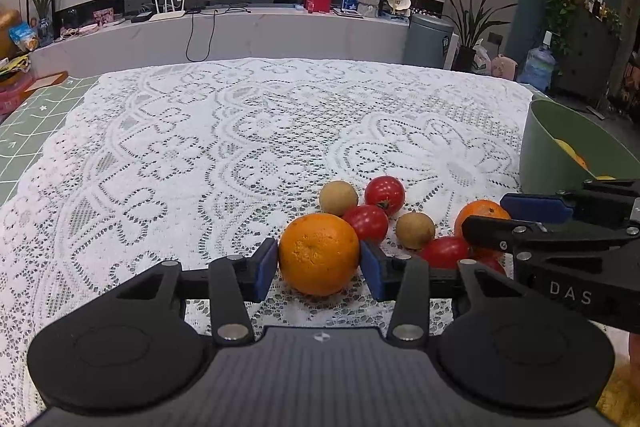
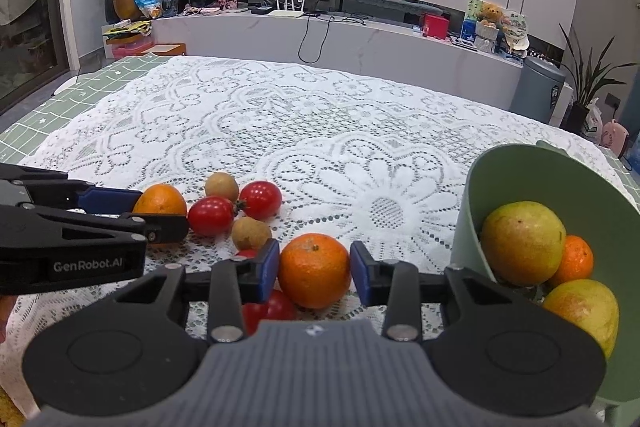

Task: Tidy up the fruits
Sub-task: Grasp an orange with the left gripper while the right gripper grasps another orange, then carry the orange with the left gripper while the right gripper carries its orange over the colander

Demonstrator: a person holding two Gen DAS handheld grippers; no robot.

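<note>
L claw (image 1: 319, 263) pinching big orange (image 1: 319, 254), R claw (image 2: 315, 270) pinching 2nd orange (image 2: 315, 270), green bowl (image 2: 520, 171) nearby

Your left hand-held gripper (image 1: 319, 265) has its blue pads touching both sides of a large orange (image 1: 319, 253) that sits on the lace cloth (image 1: 240, 131) covering the bench. Just behind it lie two red tomatoes (image 1: 384, 190) and two small brown fruits (image 1: 338, 197). To the right, your right hand-held gripper (image 1: 490, 217) reaches in around a second orange (image 1: 482, 211), near the green bowl (image 1: 548, 155) at the edge
</note>
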